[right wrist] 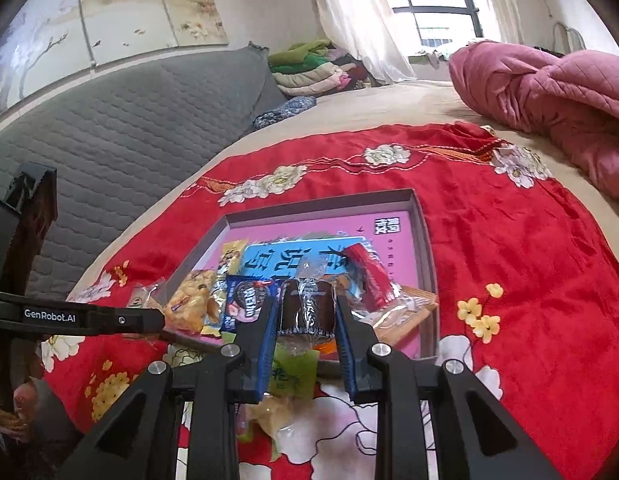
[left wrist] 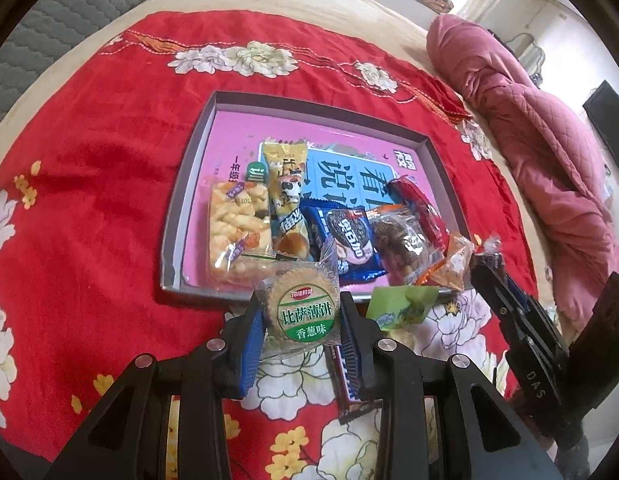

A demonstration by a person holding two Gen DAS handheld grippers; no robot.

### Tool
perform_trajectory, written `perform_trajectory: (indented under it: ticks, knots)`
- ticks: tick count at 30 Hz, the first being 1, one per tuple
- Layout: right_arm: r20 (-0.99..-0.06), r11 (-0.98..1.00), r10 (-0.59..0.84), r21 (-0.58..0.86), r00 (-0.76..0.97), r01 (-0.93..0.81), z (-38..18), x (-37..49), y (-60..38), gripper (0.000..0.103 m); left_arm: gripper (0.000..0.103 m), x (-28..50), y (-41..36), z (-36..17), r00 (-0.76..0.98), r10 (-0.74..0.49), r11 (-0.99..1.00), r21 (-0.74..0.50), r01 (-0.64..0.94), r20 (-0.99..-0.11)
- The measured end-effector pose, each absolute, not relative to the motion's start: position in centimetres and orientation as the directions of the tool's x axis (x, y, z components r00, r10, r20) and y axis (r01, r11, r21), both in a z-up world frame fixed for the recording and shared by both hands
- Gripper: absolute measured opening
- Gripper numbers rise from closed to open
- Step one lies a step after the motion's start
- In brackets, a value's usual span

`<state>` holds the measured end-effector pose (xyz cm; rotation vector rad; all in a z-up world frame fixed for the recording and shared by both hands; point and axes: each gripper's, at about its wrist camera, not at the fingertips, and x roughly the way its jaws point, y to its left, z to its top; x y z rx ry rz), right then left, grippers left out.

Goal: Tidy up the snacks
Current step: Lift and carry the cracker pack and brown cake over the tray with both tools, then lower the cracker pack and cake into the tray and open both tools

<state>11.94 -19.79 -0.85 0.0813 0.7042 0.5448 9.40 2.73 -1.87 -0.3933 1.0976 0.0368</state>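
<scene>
While the left gripper (left wrist: 302,322) pinched a round green-labelled cracker packet (left wrist: 303,314) between its blue pads just short of the tray's (left wrist: 191,184) near rim, the right gripper (right wrist: 306,312) clamped a dark chocolate-coloured snack in clear wrap (right wrist: 307,308) above the tray's near edge. Inside the pink-floored tray lay a rice-cracker bag (left wrist: 237,228), a yellow cake packet (left wrist: 287,200), a blue Oreo pack (left wrist: 347,240), a brown cookie bag (left wrist: 401,240) and a red wrapper (left wrist: 423,208). A green packet (left wrist: 401,304) rested on the red floral cloth (left wrist: 89,200) just outside the tray
</scene>
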Motion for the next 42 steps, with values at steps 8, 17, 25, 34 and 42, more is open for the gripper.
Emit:
perform_trajectory:
  ticks: [8, 17, 25, 34, 42]
  knots:
    - [-0.606, 0.901, 0.428, 0.227, 0.671, -0.370, -1.1, 12.6, -22.1, 0.028, 0.036, 11.1, 2.9, -2.5, 0.460, -0.148, 0.931, -0.280, -0.233, -0.876]
    - [-0.650, 0.933, 0.351, 0.179, 0.674, -0.312, -2.3, 13.3, -23.2, 0.028, 0.036, 12.4, 2.8, -3.6, 0.459, -0.149, 0.931, -0.280, -0.233, -0.876]
    - [-0.691, 0.950, 0.293, 0.131, 0.661, -0.284, -3.4, 13.9, -23.0, 0.028, 0.036, 13.0, 2.4, -4.3, 0.455, -0.148, 0.936, -0.273, -0.224, -0.878]
    - [-0.678, 0.943, 0.307, 0.119, 0.668, -0.312, -3.7, 14.0, -22.2, 0.028, 0.036, 13.8, 2.5, -4.6, 0.462, -0.151, 0.935, -0.278, -0.221, -0.874]
    - [-0.670, 0.941, 0.307, 0.108, 0.676, -0.320, -4.1, 14.7, -21.7, 0.028, 0.036, 14.5, 2.5, -4.7, 0.467, -0.155, 0.932, -0.286, -0.224, -0.871]
